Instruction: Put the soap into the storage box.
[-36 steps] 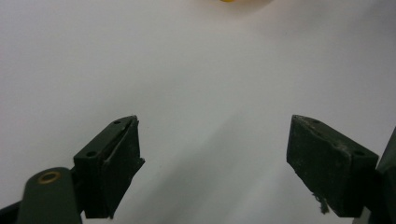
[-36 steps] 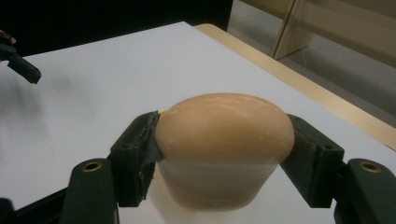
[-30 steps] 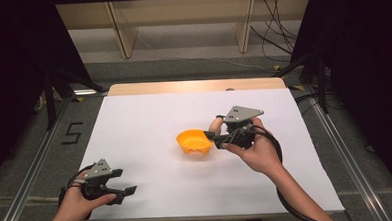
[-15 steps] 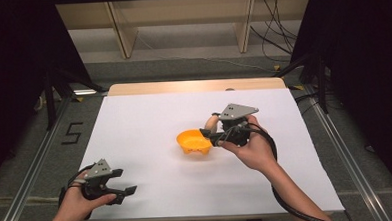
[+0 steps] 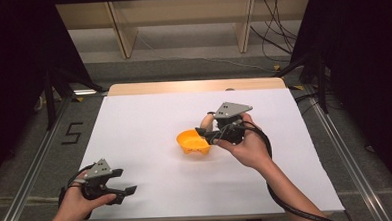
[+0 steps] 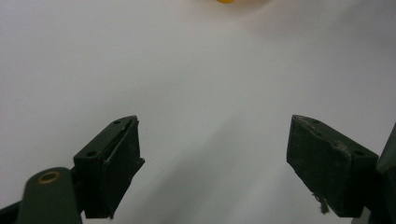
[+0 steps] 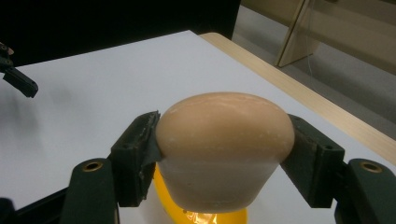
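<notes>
Near the middle of the white bench [image 5: 149, 122], just right of centre, the right tongs [image 5: 211, 132] grip a tan, bun-shaped object [image 7: 224, 149] w/ a domed top and narrower base. In the right gripper view both black pads press its sides, one on each flank, so it's clamped and held upright. Directly below it sits an orange bowl [image 5: 193, 142]; in the right gripper view the bowl's yellow-orange inside shows beneath the object's base. Can't tell whether the object touches the bowl. In the high view the right hand [image 5: 248, 146] comes in from the bottom right, the tongs pointing left over the bowl's right rim, cable trailing back along the forearm.

At the bench's near-left corner the left tongs [image 5: 126, 182] are held in the left hand [image 5: 83, 200], well apart from the bowl. In the left gripper view the jaws stand wide, nothing btwn them, bare white bench below.
</notes>
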